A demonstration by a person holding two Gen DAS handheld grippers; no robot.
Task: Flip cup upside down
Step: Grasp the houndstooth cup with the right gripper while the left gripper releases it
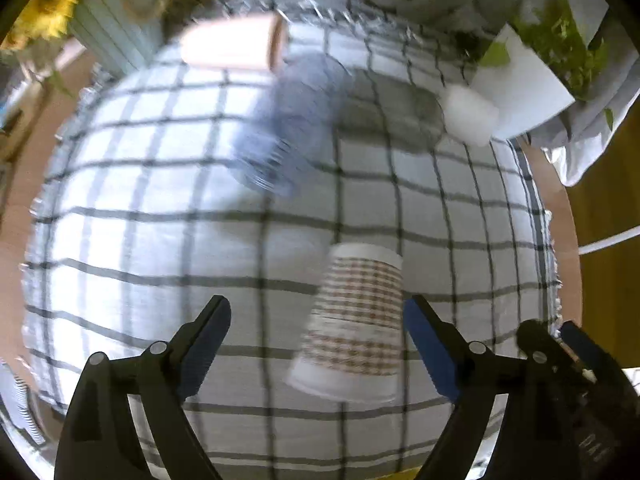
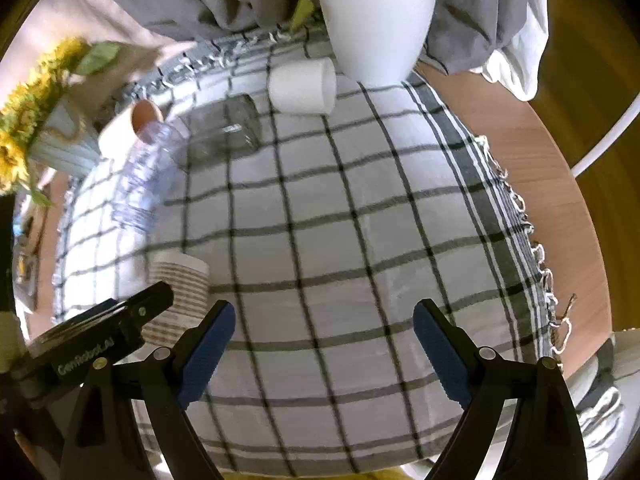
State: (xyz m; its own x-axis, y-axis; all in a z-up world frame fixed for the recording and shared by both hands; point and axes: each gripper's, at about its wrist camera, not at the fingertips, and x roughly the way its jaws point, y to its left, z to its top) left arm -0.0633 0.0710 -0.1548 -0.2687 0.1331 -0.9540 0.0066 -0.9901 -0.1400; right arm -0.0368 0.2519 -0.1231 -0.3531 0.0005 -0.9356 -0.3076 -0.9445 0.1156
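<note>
A checked grey-and-white tablecloth (image 2: 360, 240) covers a round wooden table (image 2: 532, 148), with a white plant pot (image 2: 376, 24) at its far edge and sunflowers (image 2: 24, 120) to the left. The paper cup (image 1: 352, 324), printed with brown checks, stands between the spread fingers of the left gripper (image 1: 316, 344), its wider white rim nearer the camera and its narrower end pointing away, so its long axis runs roughly along the line of the fingers, tilted a little. It sits closer to the right-hand blue pad (image 1: 428, 352) than to the left-hand one, and motion blur leaves it unclear whether that pad touches it; the far pad is plainly apart. The right gripper (image 2: 324, 352) hovers over bare cloth, fingers wide and holding nothing, with the cup (image 2: 176, 292) off to its left, partly hidden behind the other tool. The left hand is therefore the nearer one and looks placed to close on the cup. Farther back lie a clear plastic bottle (image 2: 148, 176) on its side, a tipped white cup (image 2: 304, 86), a tipped terracotta-coloured cup (image 2: 132, 128) and a clear glass (image 2: 236, 128).
</note>
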